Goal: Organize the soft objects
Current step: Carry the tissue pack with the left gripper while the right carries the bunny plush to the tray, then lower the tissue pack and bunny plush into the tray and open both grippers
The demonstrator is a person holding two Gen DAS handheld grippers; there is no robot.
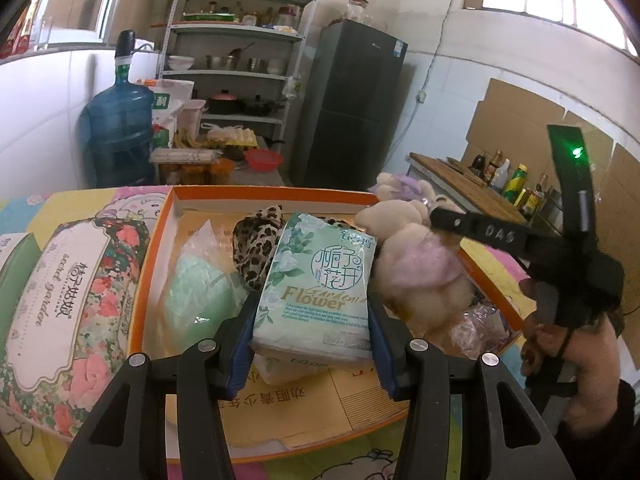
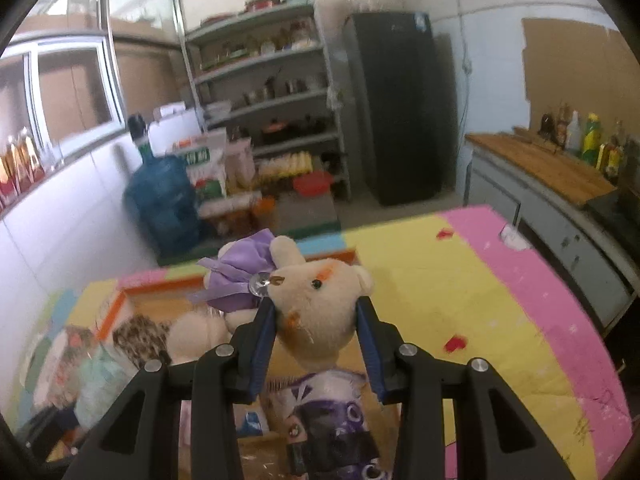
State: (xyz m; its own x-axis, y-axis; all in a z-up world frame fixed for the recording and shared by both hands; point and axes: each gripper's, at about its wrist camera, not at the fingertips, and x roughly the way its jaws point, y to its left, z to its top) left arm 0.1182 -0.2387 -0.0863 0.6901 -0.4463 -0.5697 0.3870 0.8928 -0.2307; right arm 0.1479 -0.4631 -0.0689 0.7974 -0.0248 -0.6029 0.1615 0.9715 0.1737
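The left gripper [image 1: 314, 312] is clamping a green-and-white tissue pack [image 1: 316, 280] between its blue-padded jaws, holding it above the orange-rimmed cardboard box [image 1: 138, 280]. The pack, printed with "Flower" and white blossoms, is standing roughly upright in the grasp and hanging over the box's tan floor. Inside the box, a bagged pale green item [image 1: 198, 292] is lying to the left of the pack, and a leopard-print cloth [image 1: 256, 240] is sitting behind it toward the far wall. A floral tissue pack [image 1: 68, 304] is lying just outside the box's left wall on the tabletop [image 2: 460, 300], which is covered in a cloth of yellow and pink panels.

The right gripper [image 2: 316, 336] is squeezing a cream teddy bear [image 2: 320, 304] by its head, its jaws pressing in on both sides. The bear, dressed in purple [image 2: 236, 276], is hanging over the right part of the box, with its body trailing toward the far side. Below it, a package with a purple printed figure [image 2: 332, 412] is lying in the box. From the left wrist view, the right gripper's black body [image 1: 568, 264] is showing beside the bear [image 1: 416, 268], at the box's right edge.
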